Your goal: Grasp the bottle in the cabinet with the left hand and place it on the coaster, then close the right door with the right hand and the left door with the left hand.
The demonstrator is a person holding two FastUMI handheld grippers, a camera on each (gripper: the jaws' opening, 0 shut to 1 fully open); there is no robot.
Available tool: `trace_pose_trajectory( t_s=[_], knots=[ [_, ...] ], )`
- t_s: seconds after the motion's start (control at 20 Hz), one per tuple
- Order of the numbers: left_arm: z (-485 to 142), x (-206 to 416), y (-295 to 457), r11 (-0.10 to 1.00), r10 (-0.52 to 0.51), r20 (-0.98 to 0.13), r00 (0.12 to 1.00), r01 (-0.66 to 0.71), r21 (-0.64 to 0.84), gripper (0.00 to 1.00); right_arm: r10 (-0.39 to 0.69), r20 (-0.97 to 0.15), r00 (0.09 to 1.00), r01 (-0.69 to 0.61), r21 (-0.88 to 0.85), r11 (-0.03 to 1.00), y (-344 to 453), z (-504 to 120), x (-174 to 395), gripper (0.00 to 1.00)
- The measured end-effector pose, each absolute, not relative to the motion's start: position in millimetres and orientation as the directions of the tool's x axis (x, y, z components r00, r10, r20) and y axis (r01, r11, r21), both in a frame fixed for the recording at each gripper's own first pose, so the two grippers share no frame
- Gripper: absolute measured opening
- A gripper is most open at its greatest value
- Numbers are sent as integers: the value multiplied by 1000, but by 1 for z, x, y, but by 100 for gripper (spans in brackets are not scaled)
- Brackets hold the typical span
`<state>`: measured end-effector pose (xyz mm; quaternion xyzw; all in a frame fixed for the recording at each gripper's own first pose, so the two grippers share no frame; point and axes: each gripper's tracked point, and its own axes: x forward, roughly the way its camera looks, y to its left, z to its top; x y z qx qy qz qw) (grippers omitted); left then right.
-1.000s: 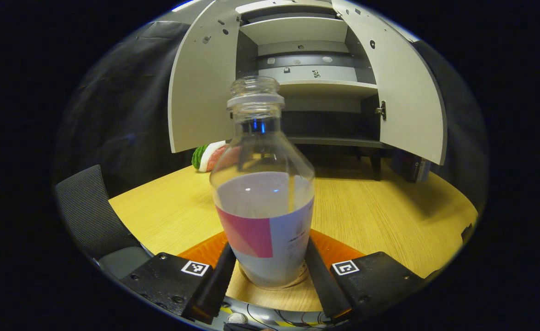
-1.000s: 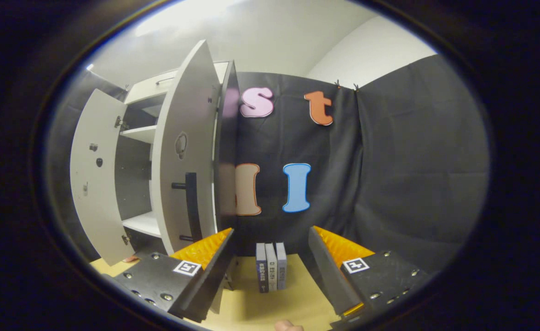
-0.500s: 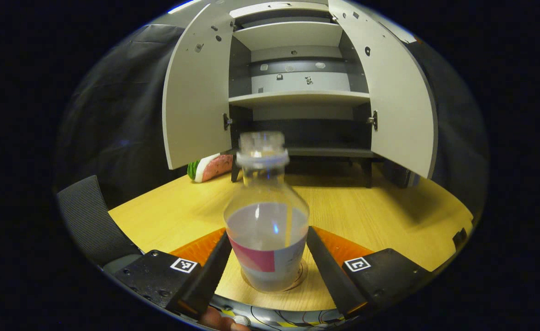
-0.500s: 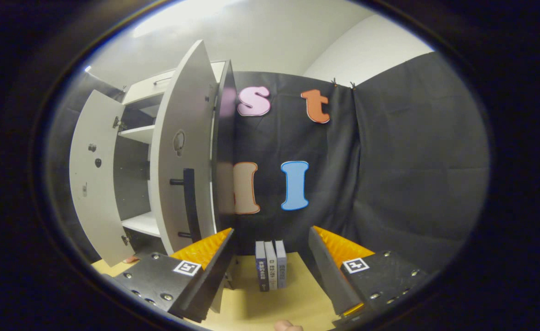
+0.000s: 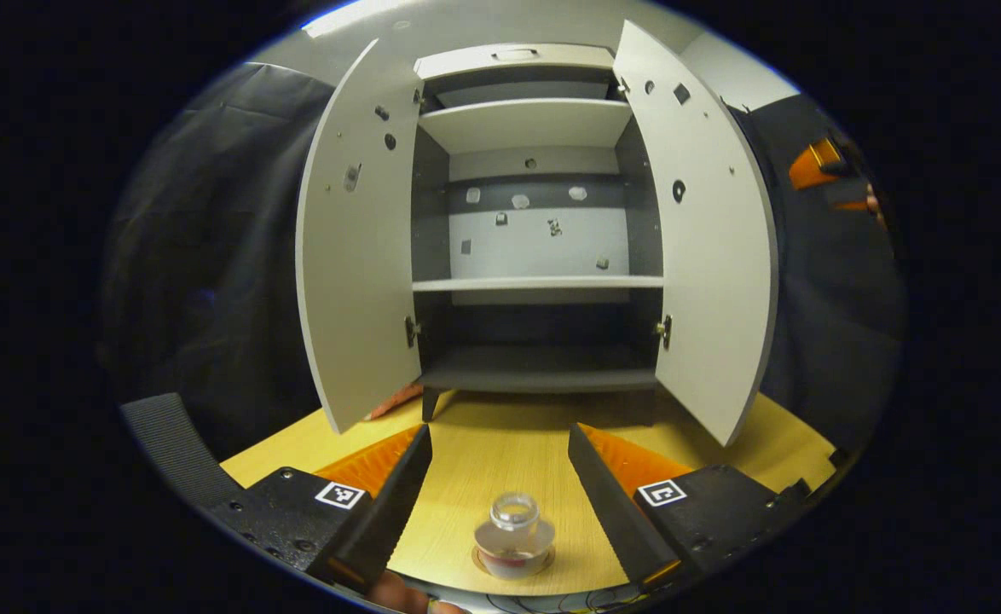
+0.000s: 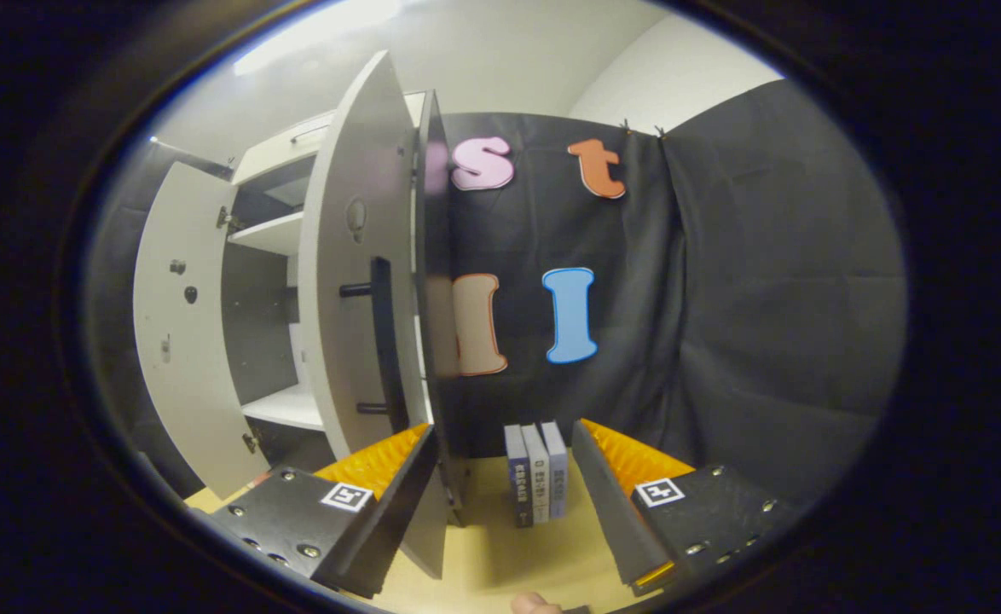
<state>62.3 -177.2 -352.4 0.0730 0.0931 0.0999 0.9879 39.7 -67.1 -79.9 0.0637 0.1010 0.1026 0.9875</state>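
The clear bottle (image 5: 514,535) with a pink-and-white label stands upright on the round coaster (image 5: 474,558) on the wooden table, low in the left gripper view. My left gripper (image 5: 499,437) hangs open above and behind it, fingers apart and clear of the bottle. The cabinet (image 5: 539,281) stands behind with its left door (image 5: 355,247) and right door (image 5: 709,256) both swung wide. In the right gripper view my right gripper (image 6: 505,431) is open, close to the right door (image 6: 351,290) and just below its black handle (image 6: 385,341). The right gripper (image 5: 816,166) appears orange beyond the right door.
The cabinet shelves (image 5: 539,283) are bare. Three books (image 6: 536,473) stand upright on the table beside the cabinet. A watermelon-slice toy (image 5: 394,399) peeks out under the left door. A grey chair back (image 5: 168,443) sits at the table's left edge.
My left gripper has let go of the bottle and drawn back and up, leaving it on the coaster. The right gripper has edged closer to the right door's handle.
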Motion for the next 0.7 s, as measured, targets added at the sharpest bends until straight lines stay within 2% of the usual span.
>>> trace_pose_trajectory(
  t_s=[0.1,0.25,0.35,0.4,0.45,0.6,0.7],
  knots=[
    [-317,70,-158,963,234,-136,963,-211,165,100,223,-192,956,-197,146,969,-50,-85,41,94],
    [-270,80,-122,956,276,-89,957,-263,131,100,226,-203,953,-194,163,967,-28,-90,43,99],
    [-249,81,-90,942,322,-68,944,-313,120,100,183,-202,962,-156,143,977,-31,-91,48,96],
    [-241,80,-72,932,351,-62,934,-342,120,100,184,-201,962,-158,142,977,-29,-90,47,93],
    [-233,78,-54,921,380,-55,923,-372,117,100,190,-201,961,-166,131,977,-25,-90,47,99],
    [-215,71,-1,878,469,-22,883,-463,126,100,170,-184,968,-160,67,985,-18,-85,45,92],
    [-204,68,32,848,516,9,857,-512,135,100,158,-182,971,-144,85,986,-6,-85,39,96]
  ],
)
